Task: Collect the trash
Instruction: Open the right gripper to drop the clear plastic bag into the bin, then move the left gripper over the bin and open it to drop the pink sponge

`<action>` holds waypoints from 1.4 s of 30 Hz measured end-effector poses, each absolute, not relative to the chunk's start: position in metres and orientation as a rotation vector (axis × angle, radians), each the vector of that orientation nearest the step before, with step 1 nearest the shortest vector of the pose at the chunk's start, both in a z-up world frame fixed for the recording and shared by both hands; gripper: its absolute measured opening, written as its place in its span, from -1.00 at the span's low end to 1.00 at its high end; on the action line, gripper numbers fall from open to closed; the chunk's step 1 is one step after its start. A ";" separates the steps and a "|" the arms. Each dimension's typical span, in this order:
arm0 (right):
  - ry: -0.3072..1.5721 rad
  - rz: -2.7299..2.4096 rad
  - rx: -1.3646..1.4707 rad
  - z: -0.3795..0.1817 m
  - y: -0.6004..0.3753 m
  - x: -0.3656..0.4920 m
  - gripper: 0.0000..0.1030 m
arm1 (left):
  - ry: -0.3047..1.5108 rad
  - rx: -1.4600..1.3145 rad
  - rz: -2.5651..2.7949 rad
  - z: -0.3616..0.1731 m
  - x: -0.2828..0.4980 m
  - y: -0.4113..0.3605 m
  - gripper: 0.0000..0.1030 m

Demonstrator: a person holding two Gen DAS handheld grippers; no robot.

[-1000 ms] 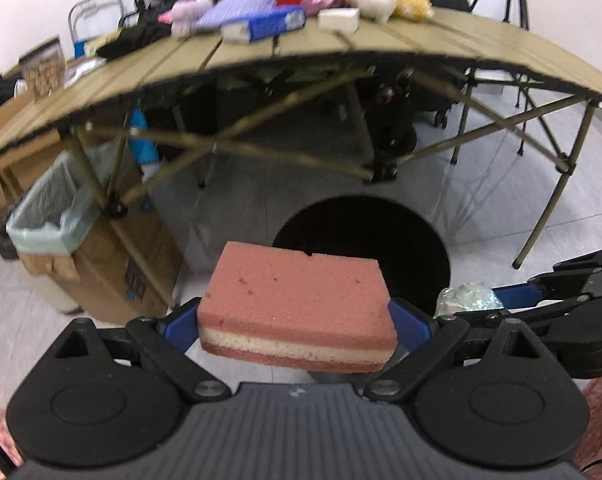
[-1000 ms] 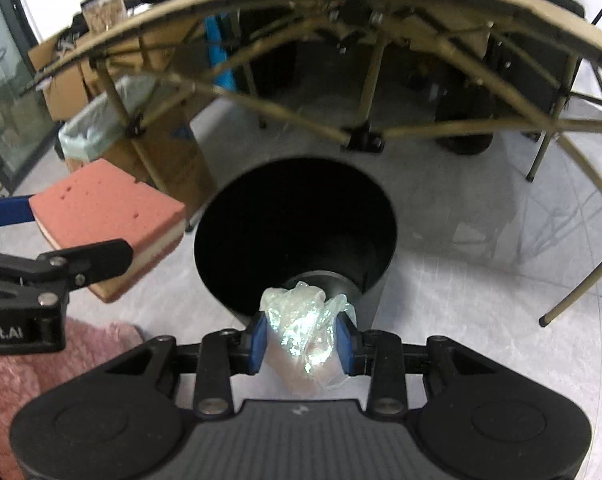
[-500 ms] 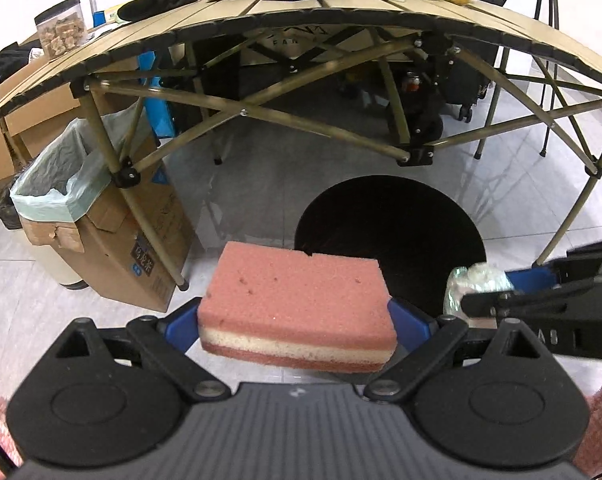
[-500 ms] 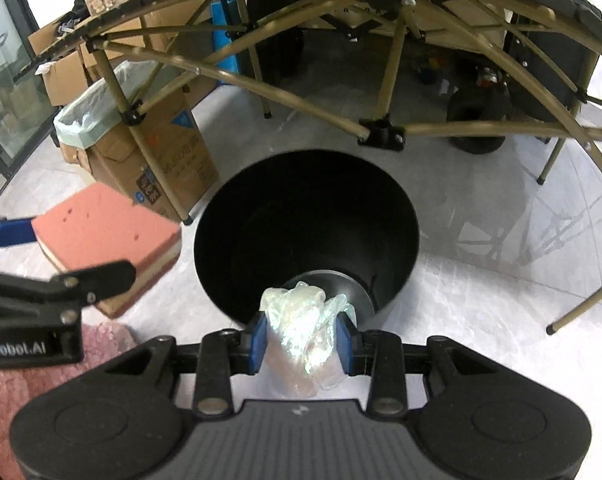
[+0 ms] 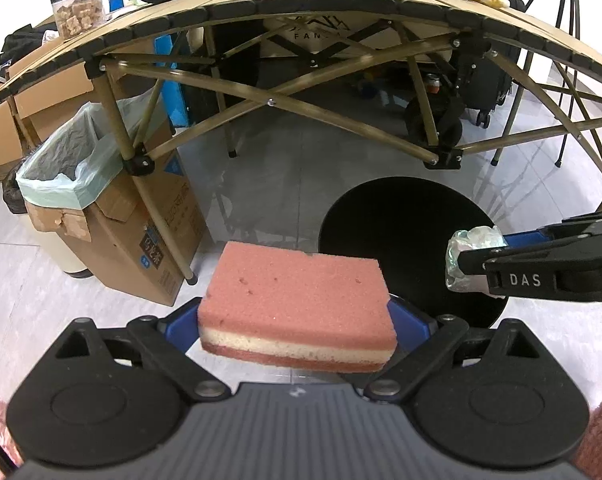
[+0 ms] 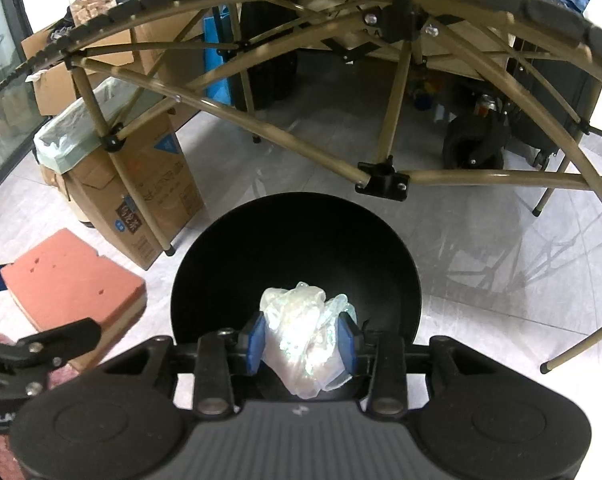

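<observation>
R gripper (image 6: 301, 344), jaws opening w/ plastic wad (image 6: 305, 340) between pads, over black bin (image 6: 205, 280); L gripper (image 5: 297, 320) pinching pink sponge (image 5: 297, 300) beside it.

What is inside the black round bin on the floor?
The black bin looks dark and empty where visible. The crumpled plastic, between the right gripper's opening jaws, covers part of its bottom.

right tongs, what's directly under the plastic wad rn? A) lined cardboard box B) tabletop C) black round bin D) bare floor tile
C: in the right wrist view the crumpled plastic wad, between the opening right tongs, sits over the dark mouth of the black round bin; the lined cardboard box stands off to the left.
</observation>
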State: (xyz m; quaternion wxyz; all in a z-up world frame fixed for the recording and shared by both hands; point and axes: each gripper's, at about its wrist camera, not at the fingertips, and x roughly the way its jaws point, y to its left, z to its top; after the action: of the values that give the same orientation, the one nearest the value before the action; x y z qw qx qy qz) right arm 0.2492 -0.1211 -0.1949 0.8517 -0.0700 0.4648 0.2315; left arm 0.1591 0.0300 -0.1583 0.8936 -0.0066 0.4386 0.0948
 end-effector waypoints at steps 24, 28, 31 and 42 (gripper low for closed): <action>0.930 0.404 -0.171 -0.196 -0.127 0.257 0.99 | 0.907 -0.008 0.195 -0.159 0.164 0.027 0.87; 0.937 0.381 -0.171 -0.196 -0.133 0.257 0.99 | 0.897 0.012 0.183 -0.159 0.167 0.021 0.87; 0.937 0.363 -0.164 -0.195 -0.139 0.259 0.99 | 0.895 0.023 0.177 -0.160 0.170 0.018 0.87; 0.916 0.257 -0.113 -0.184 -0.173 0.267 1.00 | 0.888 0.070 0.138 -0.164 0.186 -0.004 0.87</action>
State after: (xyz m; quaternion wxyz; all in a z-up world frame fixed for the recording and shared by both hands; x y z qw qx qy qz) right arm 0.2674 -0.1728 -0.1836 0.8874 -0.0544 0.4407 0.1239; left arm 0.1862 -0.0040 -0.1640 0.9002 0.0339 0.4291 0.0667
